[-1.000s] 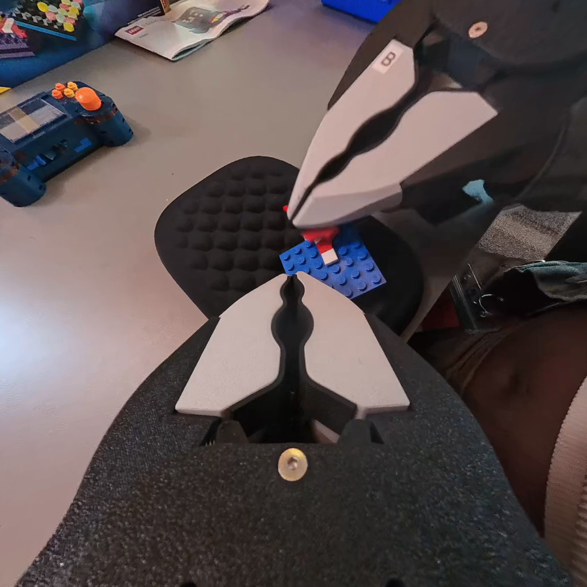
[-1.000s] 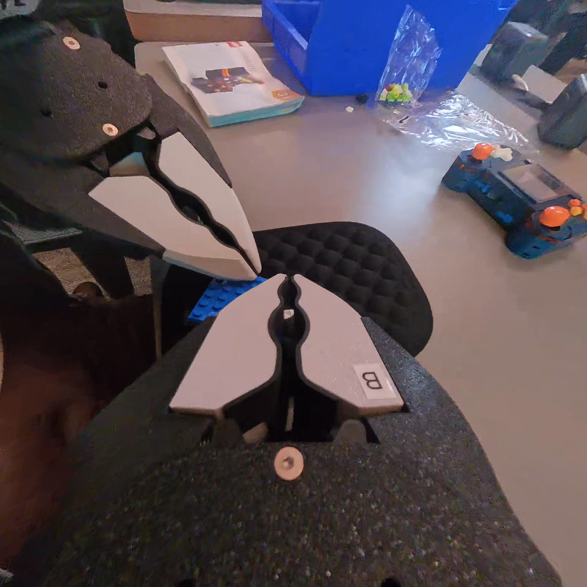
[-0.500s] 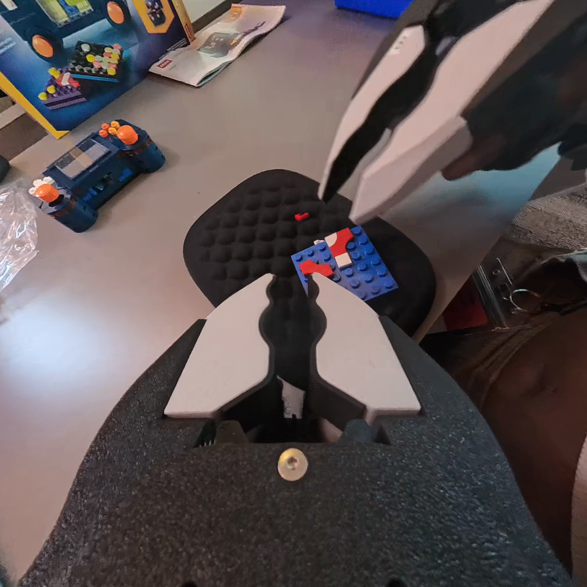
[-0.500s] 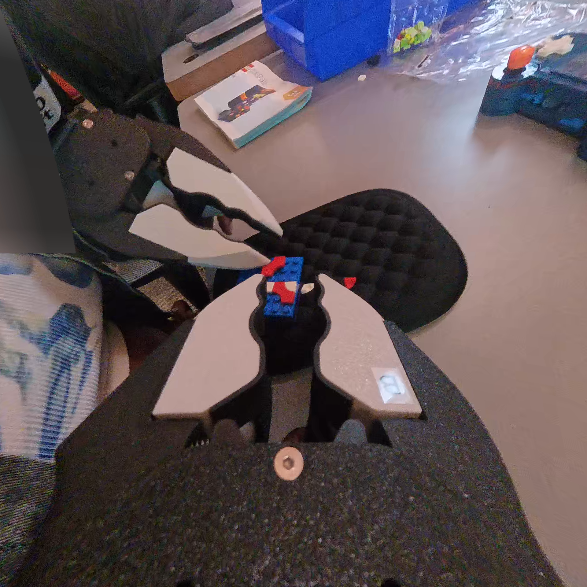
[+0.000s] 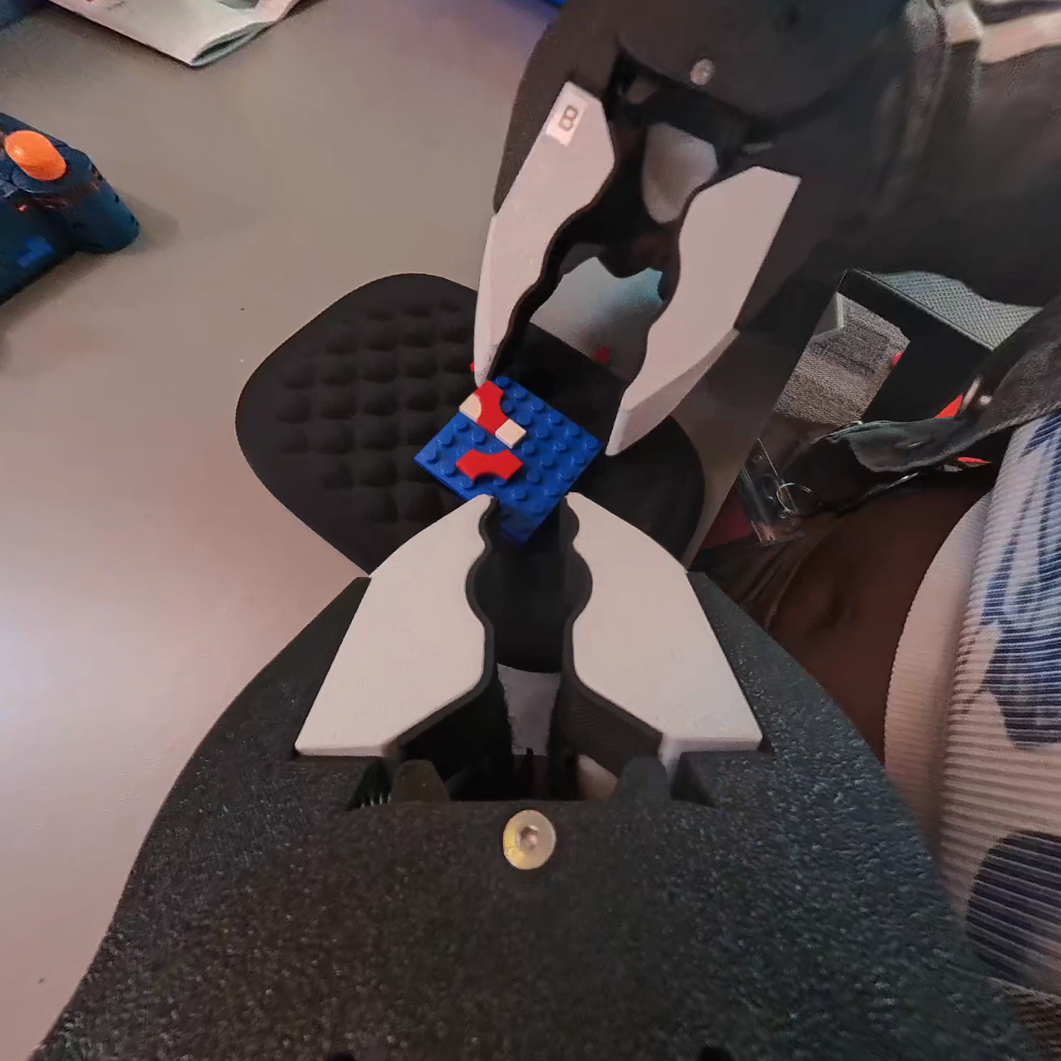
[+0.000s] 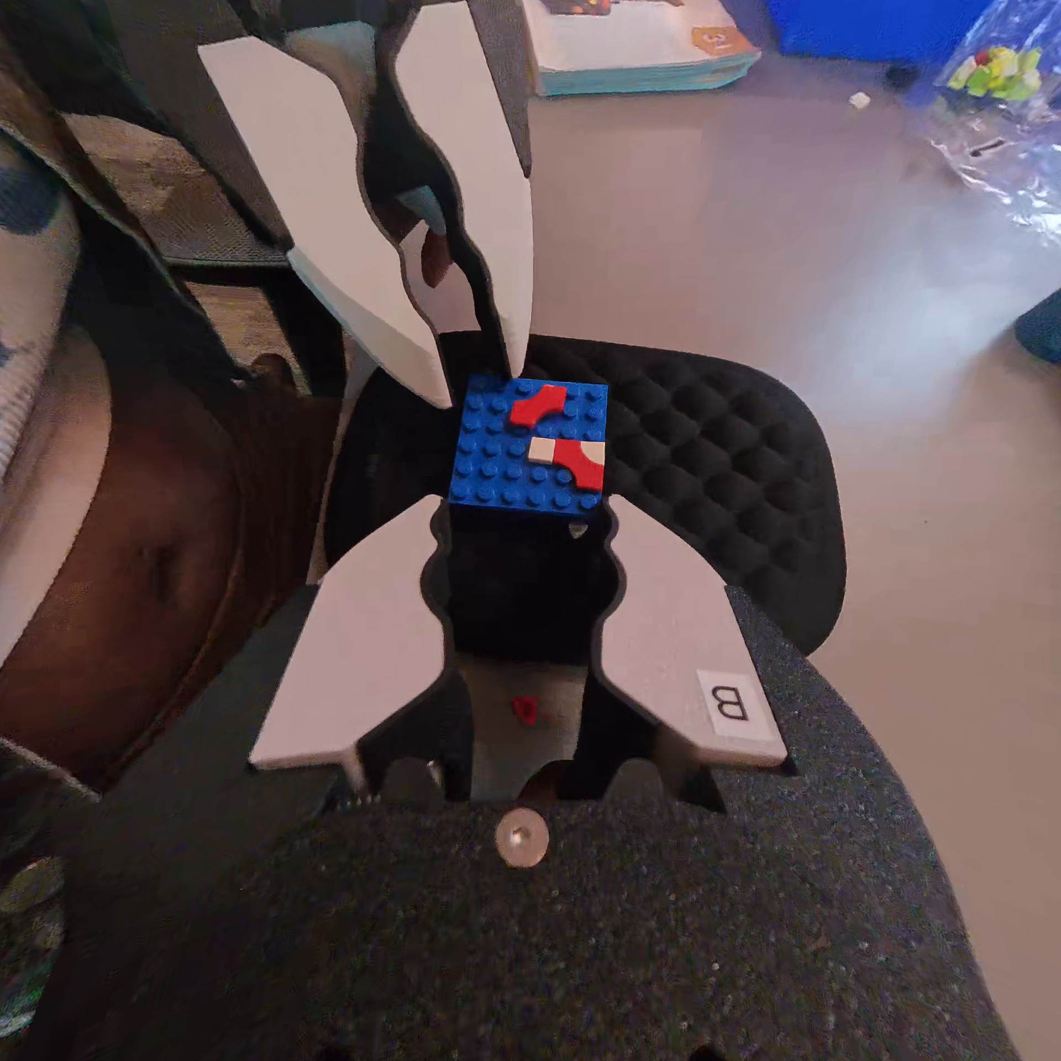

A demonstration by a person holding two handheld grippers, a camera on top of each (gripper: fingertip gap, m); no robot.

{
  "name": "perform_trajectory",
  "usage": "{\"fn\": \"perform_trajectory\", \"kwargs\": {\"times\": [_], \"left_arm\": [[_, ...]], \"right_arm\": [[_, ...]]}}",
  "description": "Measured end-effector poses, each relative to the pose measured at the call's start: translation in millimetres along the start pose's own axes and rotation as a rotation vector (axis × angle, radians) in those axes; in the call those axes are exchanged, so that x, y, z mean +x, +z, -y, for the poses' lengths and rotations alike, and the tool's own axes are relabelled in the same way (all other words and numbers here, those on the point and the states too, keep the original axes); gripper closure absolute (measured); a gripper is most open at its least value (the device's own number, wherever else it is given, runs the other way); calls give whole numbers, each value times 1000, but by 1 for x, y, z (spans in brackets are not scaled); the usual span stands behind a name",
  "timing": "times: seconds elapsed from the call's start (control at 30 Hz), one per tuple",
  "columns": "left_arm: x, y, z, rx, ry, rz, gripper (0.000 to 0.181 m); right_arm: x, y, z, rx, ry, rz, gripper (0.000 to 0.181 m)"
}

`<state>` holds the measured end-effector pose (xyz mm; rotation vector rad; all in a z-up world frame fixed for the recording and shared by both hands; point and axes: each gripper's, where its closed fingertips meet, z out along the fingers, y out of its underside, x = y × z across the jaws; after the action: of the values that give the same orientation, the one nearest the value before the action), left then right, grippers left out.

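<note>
A blue studded plate (image 5: pixel 517 459) lies on a black dimpled pad (image 5: pixel 344 402). It carries two red curved tiles (image 5: pixel 491 465) and small white tiles (image 5: pixel 511 433). My left gripper (image 5: pixel 531 502) is open, and the plate's near corner sits between its fingertips. My right gripper (image 5: pixel 554 405) reaches down from above, open, with its fingertips at the plate's two far corners. In the right wrist view the plate (image 6: pixel 499 459) lies just past my open right gripper (image 6: pixel 523 505), whose tips flank its near edge. The left gripper (image 6: pixel 479 384) straddles the far corner.
A dark blue brick-built controller (image 5: pixel 51 201) with an orange knob lies at the left. A booklet (image 6: pixel 631 51), a blue bin (image 6: pixel 861 23) and a plastic bag of pieces (image 6: pixel 1005 115) lie at the back. A loose red piece (image 6: pixel 525 709) lies under the right gripper. A person's lap borders the table. Only a small space, under 4 cm, lies between the two pairs of fingers.
Both grippers have opened wider and moved in on the plate. The right gripper has come down from above and now straddles the plate's edge.
</note>
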<state>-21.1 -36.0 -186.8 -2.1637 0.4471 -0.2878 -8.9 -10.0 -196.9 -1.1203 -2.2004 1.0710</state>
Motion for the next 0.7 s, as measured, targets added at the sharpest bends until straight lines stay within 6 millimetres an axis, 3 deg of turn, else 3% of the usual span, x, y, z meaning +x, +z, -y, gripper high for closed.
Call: {"fn": "perform_trajectory", "kwargs": {"times": [0.1, 0.17, 0.4, 0.53, 0.7], "left_arm": [[-16, 0, 8, 28, 20, 97, 156], [-14, 5, 14, 48, 39, 83, 152], [-43, 23, 22, 53, 177, 108, 171], [-65, 28, 24, 40, 146, 70, 169], [-30, -3, 32, 102, 82, -183, 152]], "right_arm": [[2, -2, -2, -15, 24, 55, 131], [2, -2, -2, -16, 36, 49, 132], [-1, -4, -2, -1, 68, 35, 132], [0, -6, -3, 1, 70, 46, 132], [0, -6, -3, 2, 73, 50, 132]]}}
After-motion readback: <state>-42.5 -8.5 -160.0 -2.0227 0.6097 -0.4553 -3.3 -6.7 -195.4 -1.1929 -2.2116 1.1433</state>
